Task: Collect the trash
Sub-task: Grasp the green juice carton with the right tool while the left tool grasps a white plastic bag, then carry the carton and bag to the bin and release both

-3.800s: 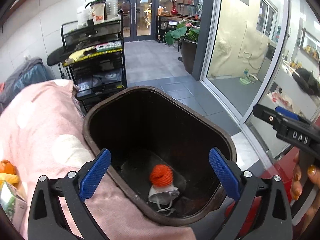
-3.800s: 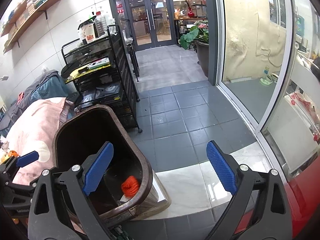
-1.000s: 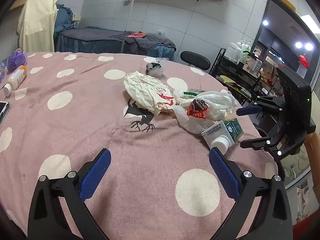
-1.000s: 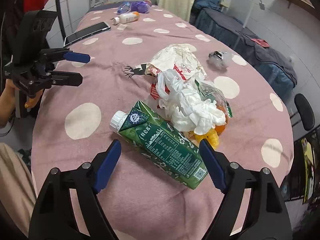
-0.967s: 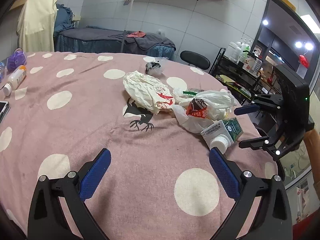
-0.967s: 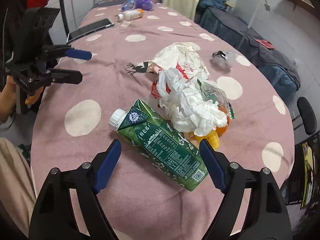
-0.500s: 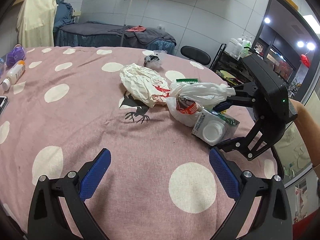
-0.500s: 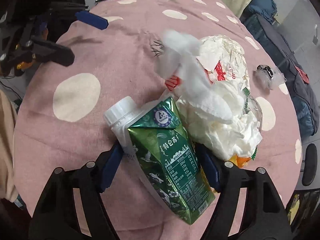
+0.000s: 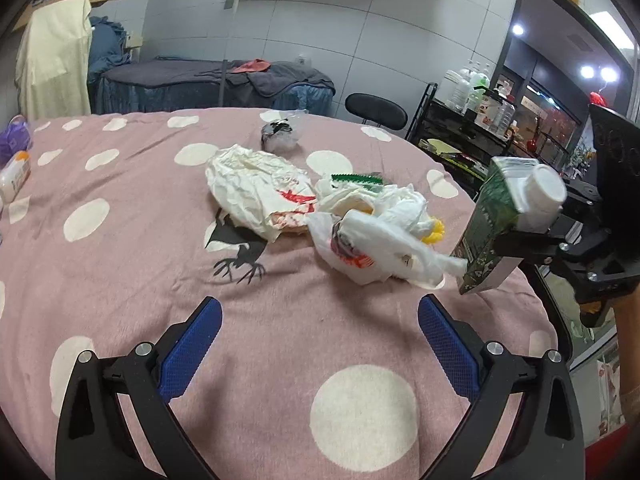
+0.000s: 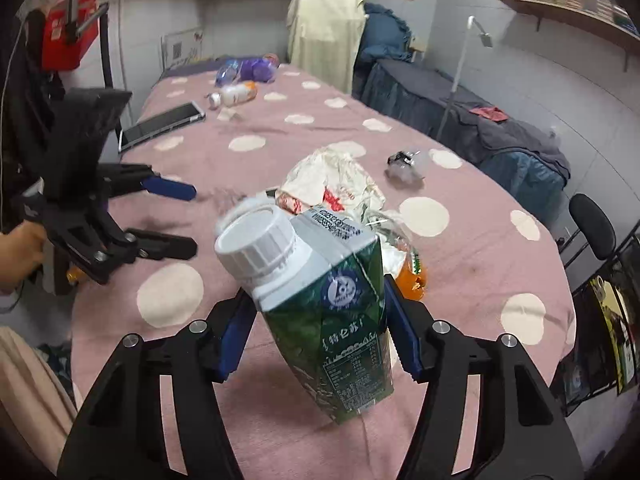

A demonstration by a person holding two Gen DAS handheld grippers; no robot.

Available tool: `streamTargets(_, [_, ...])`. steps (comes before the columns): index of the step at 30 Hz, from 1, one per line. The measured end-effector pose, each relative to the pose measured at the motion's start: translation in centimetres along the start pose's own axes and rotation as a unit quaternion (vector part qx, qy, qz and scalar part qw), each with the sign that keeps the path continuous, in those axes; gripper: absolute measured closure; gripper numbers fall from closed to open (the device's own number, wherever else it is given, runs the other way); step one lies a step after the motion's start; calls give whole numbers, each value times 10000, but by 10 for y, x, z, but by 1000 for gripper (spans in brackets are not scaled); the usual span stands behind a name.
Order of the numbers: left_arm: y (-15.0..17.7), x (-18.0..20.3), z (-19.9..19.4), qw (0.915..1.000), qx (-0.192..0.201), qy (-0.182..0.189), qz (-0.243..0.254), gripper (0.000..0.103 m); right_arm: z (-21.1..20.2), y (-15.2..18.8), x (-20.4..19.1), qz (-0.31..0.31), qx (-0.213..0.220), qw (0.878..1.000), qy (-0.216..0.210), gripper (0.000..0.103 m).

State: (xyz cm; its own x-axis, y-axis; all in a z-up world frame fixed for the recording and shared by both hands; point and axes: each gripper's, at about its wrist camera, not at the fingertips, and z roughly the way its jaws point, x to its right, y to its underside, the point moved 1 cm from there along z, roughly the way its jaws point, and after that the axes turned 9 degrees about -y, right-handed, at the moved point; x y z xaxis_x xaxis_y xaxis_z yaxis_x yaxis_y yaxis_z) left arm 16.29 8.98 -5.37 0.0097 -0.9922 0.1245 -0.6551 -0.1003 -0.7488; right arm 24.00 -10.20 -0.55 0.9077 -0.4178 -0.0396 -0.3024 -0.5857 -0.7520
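The right gripper (image 10: 316,336), jaws just closed, grasped the green carton (image 10: 336,320) and had lifted it clear of the tabletop's (image 9: 280,360) edge, ready for binning. The left gripper (image 9: 316,344) hung released.

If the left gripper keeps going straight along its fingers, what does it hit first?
Most likely the pink polka-dot tablecloth itself: the open left gripper points down at bare cloth just short of the crumpled white plastic bag. On a shallower line than it looks, that bag comes first.
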Motion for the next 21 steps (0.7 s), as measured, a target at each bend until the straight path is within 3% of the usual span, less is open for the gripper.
streamTargets(4, [-10, 20, 15, 9994, 25, -19, 337, 11, -12, 7, -10, 222, 270, 9991, 234, 52])
streamTargets(9, [-21, 37, 33, 9982, 70, -29, 590, 25, -22, 20, -13, 552, 452, 9965, 430, 52])
streamTargets(12, [-25, 39, 45, 9985, -73, 60, 531, 47, -21, 28, -11, 842, 524, 9939, 472, 52])
streamTargets(14, [-26, 39, 46, 9989, -65, 97, 462, 70, -26, 30, -12, 951, 688, 9916, 536, 52])
streamTargets(16, [-26, 38, 42, 9990, 0, 37, 436, 77, -34, 31, -15, 1012, 852, 9895, 581, 52])
streamTargets(21, [-21, 33, 18, 9991, 253, 10, 326, 81, -51, 35, -26, 1062, 1135, 9848, 780, 52])
